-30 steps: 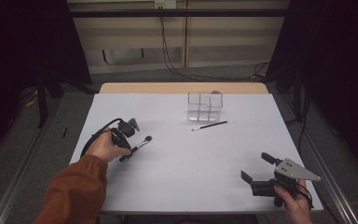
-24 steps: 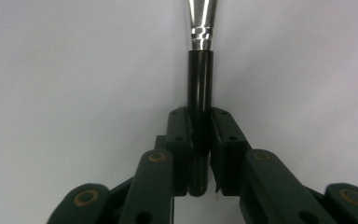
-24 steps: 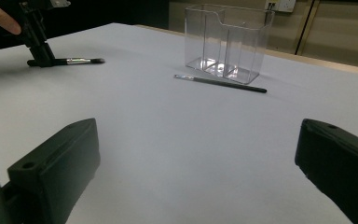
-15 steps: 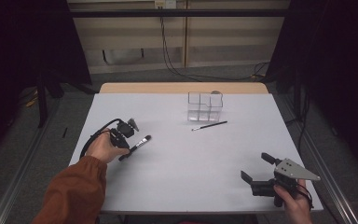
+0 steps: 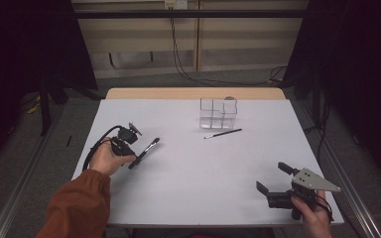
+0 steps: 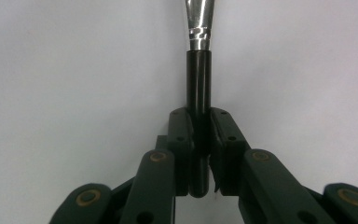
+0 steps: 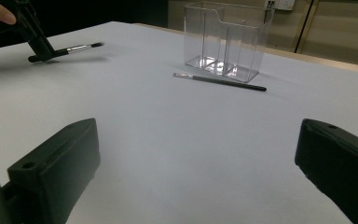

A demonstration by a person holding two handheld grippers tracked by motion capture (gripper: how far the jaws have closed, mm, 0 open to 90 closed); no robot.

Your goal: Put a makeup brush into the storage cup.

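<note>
No writing or brand mark is legible on any item. The left gripper (image 5: 135,159), held in a hand with an orange sleeve (image 5: 79,206) at the table's (image 5: 188,168) left side, well left of the clear organizer (image 5: 218,113), has its jaws clamped on the black handle of a brush (image 6: 199,107); the silver ferrule and bristle end point away from the jaws toward the table's middle, and the brush lies low over the white surface. Against the frame one second ago, the jaws have just been closing and now pinch the handle; the brush and hand sit in nearly the same place. The right gripper (image 5: 273,184), held low at the near right corner, well in front of the organizer, has its jaws wide apart with nothing between them, unchanged from before. A second, thinner brush (image 5: 222,133) lies flat just in front of the organizer, unmoved.
</note>
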